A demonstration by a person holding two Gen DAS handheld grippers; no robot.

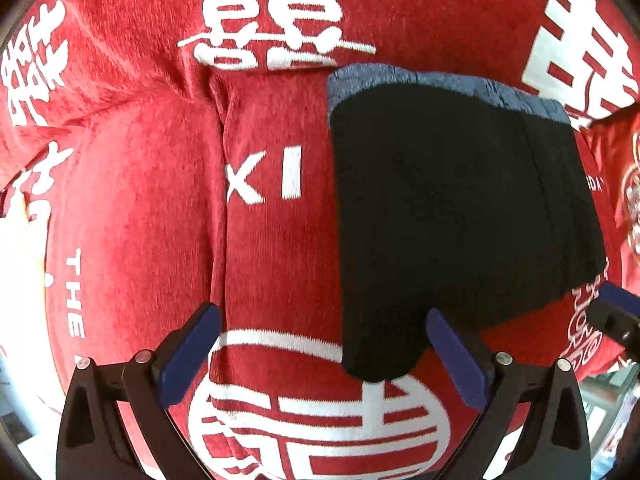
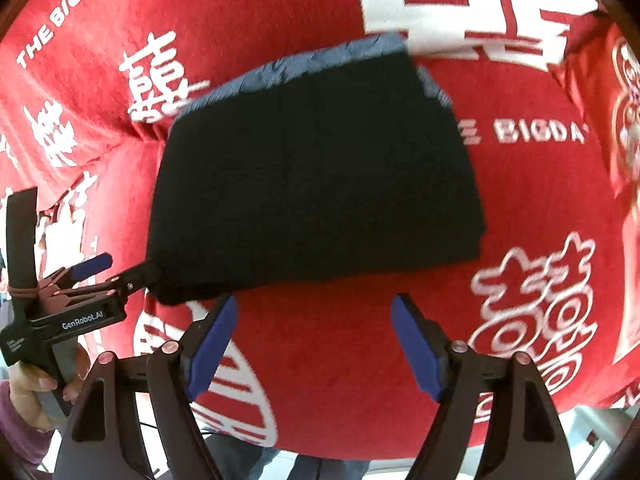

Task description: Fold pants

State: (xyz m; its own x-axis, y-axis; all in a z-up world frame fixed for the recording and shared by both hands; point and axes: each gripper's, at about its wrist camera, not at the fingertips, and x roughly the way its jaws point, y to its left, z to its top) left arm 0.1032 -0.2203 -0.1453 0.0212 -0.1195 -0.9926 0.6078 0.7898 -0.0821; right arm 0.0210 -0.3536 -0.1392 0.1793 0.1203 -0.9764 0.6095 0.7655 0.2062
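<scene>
Folded pants: one dark bundle, several layers thick, lying flat on the red printed blanket that covers the tabletop. A grey-blue inner layer shows along its far edge.

Left gripper: fingers spread wide and pinching nothing. The near corner of the bundle lies between them, against the right-hand finger, and the bundle runs away from that corner toward the upper right of this view.

Right gripper: fingers spread, empty, over bare blanket. The bundle lies just beyond the fingertips, its near edge running crosswise to them and its long axis left to right in this view.

The left gripper appears nearer, being at the bundle's corner. As judged, folding looks nearly complete.

Count: one pair of pants, one blanket, two grippers. A person's hand holds the left gripper's handle.
</scene>
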